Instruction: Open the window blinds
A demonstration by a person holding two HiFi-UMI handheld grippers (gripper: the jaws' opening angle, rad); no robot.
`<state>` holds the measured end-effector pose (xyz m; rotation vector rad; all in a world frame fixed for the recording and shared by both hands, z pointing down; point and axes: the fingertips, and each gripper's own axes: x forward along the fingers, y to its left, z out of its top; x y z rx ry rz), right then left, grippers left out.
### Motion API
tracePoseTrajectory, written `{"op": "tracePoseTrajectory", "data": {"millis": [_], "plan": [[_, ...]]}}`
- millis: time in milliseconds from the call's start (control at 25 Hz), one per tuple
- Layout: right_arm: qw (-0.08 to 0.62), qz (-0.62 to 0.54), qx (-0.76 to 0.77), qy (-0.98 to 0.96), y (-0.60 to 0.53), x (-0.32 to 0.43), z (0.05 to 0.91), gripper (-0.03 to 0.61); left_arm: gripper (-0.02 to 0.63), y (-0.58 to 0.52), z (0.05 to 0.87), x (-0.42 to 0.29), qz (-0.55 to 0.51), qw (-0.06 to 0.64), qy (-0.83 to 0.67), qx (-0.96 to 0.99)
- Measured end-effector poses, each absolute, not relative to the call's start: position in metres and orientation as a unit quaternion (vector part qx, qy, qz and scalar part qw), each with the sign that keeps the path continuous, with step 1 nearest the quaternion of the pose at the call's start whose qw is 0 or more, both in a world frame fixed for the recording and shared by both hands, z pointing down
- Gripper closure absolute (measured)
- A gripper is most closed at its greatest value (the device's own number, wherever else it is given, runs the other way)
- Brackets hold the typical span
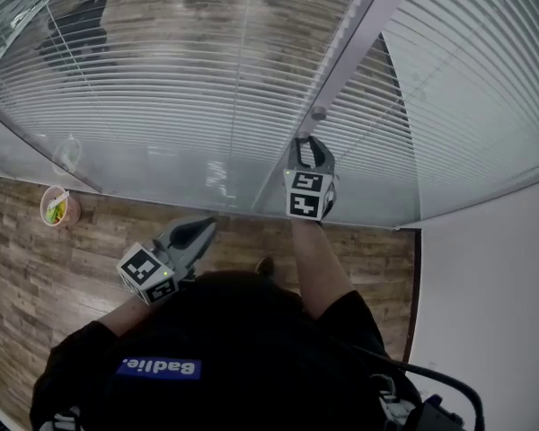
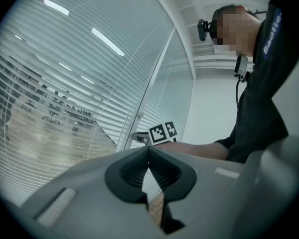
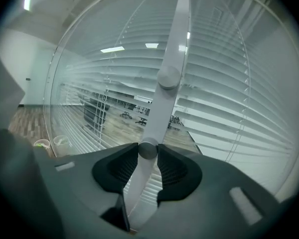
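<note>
Gripping the small round knob (image 3: 148, 150) on the post (image 3: 175, 29), the right gripper (image 3: 148, 156) has its jaws closed on the knob's sides. The knob is judged rigid, smooth and light to turn. It is best held squarely across its rim, since a hard round surface can slip under the pads. The blinds (image 3: 229, 113), thin slats on both sides of the post, look fragile and need no direct contact. The left gripper (image 2: 148, 152) sits low, left of the post, jaws together and empty. Only the right gripper view shows the grip and a second knob (image 3: 168, 77) higher on the post. Only the head view shows a cup (image 1: 58, 207) on the floor, far left of the post.
</note>
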<state>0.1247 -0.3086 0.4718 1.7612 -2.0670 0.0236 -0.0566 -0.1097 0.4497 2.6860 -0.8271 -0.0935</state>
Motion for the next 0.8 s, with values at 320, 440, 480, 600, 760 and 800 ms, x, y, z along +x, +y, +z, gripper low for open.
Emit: {"op": "tracePoseTrajectory", "data": {"millis": [320, 440, 480, 600, 760, 800], "plan": [[0.213, 0.009, 0.633, -0.744, -0.3081, 0.1248, 0.4724, 0.453, 0.614, -0.1086, 0.4487, -0.055, -0.032, 0.16, -0.285, 0.944], [0.22, 0.007, 0.634, -0.741, -0.3081, 0.1256, 0.4751, 0.453, 0.614, -0.1084, 0.4491, -0.0545, -0.03, 0.16, -0.286, 0.944], [0.225, 0.002, 0.634, -0.74, -0.3082, 0.1252, 0.4746, 0.453, 0.614, -0.1085, 0.4495, -0.0546, -0.03, 0.159, -0.286, 0.945], [0.235, -0.01, 0.634, -0.737, -0.3077, 0.1237, 0.4744, 0.453, 0.614, -0.1071, 0.4512, -0.0561, -0.03, 0.155, -0.287, 0.945], [0.244, -0.018, 0.634, -0.734, -0.3087, 0.1217, 0.4771, 0.453, 0.614, -0.1071, 0.4526, -0.0583, -0.029, 0.161, -0.29, 0.943], [0.246, -0.02, 0.634, -0.733, -0.3093, 0.1213, 0.479, 0.453, 0.614, -0.1076, 0.4542, -0.0589, -0.029, 0.159, -0.29, 0.943]]}}
